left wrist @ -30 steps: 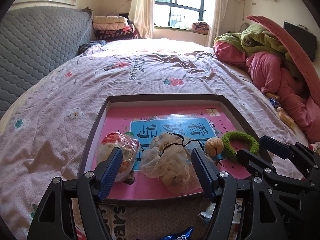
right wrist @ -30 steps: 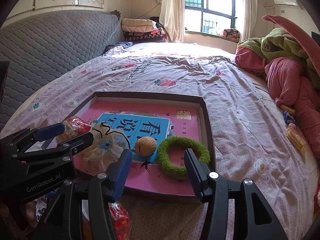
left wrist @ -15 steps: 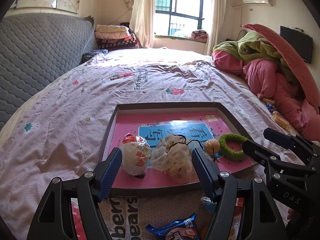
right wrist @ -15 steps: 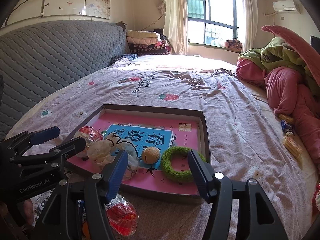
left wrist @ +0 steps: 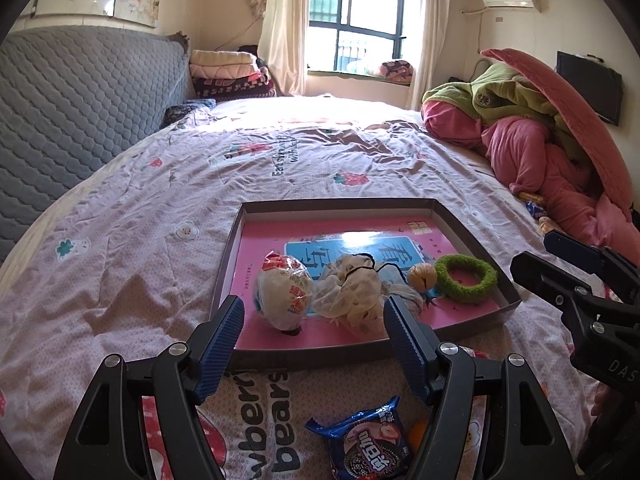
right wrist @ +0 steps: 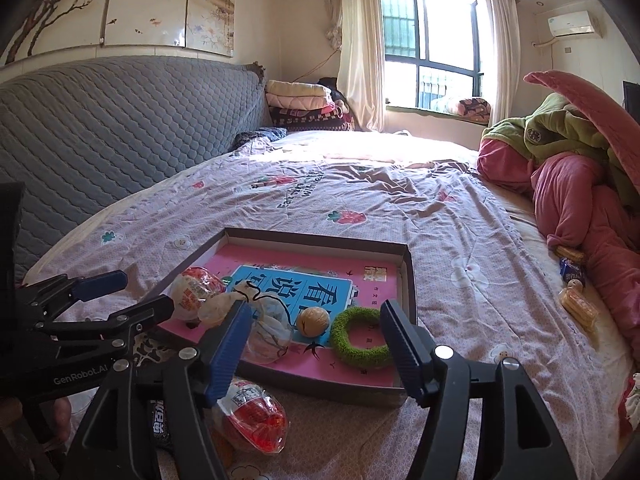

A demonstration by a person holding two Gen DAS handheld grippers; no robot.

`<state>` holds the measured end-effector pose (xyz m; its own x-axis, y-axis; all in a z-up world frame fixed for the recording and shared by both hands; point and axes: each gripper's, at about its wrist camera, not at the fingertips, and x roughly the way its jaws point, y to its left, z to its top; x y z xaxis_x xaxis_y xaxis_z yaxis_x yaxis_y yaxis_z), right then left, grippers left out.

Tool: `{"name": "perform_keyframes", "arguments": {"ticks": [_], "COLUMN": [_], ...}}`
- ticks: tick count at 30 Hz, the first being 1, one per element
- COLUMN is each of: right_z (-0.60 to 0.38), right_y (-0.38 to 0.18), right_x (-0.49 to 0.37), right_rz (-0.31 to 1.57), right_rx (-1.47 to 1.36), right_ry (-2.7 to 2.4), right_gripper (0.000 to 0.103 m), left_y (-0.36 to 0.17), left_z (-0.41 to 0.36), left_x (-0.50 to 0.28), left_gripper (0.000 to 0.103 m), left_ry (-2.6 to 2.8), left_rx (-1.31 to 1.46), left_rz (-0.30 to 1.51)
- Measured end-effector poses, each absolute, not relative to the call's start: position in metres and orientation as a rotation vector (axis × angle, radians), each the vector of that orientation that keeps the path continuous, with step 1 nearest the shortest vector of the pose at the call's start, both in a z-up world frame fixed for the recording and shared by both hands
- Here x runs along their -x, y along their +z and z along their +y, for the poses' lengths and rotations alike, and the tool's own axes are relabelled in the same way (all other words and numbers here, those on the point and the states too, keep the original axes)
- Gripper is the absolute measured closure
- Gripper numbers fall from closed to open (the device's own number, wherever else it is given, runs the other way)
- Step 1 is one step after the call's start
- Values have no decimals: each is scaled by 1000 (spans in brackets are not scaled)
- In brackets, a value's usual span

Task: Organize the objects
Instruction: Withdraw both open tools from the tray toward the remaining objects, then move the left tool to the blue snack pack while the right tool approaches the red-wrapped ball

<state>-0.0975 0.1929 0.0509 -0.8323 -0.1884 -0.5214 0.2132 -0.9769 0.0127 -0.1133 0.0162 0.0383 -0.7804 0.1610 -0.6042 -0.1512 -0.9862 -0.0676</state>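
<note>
Bedroom with a bed [left wrist: 120,248] under a wrinkled, strawberry-print pink sheet. Nearest lie a crinkled blue snack packet [left wrist: 366,446] and a glossy red-and-clear wrapped snack [right wrist: 252,420]. Left tongs [left wrist: 314,338], ribbed blue pads set wide, hold nothing; right tongs [right wrist: 316,344], jaws just opening, hold nothing. Beyond, a shallow rectangular cardboard tray [left wrist: 460,218] with a pink printed floor carries a rounded wrapped bun [left wrist: 284,288], a crumpled mesh pouch [left wrist: 352,292], a walnut [left wrist: 420,276] and a fuzzy green ring [left wrist: 466,278]. Farthest, a quilted grey headboard [right wrist: 100,128].
</note>
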Motion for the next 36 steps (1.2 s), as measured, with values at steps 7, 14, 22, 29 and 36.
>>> {"name": "perform_keyframes", "arguments": {"ticks": [7, 14, 22, 29, 36], "right_z": [198, 203, 214, 220, 217], "right_y": [55, 55, 53, 51, 49], "right_x": [89, 89, 79, 74, 64], "right_rz": [70, 46, 39, 26, 67], "right_rx": [-769, -775, -789, -806, -807], "right_ry": [-2830, -2822, -2817, -2801, -2791], "right_gripper": [35, 34, 33, 33, 33], "left_y": [37, 36, 32, 24, 16], "left_z": [16, 23, 23, 23, 24], "left_x": [107, 100, 91, 84, 86], "left_gripper": [29, 29, 29, 29, 29], "left_ry": [2813, 2804, 2770, 2736, 2693], "left_rx": [964, 950, 977, 1023, 1084], "left_rz": [-29, 18, 20, 10, -27]}}
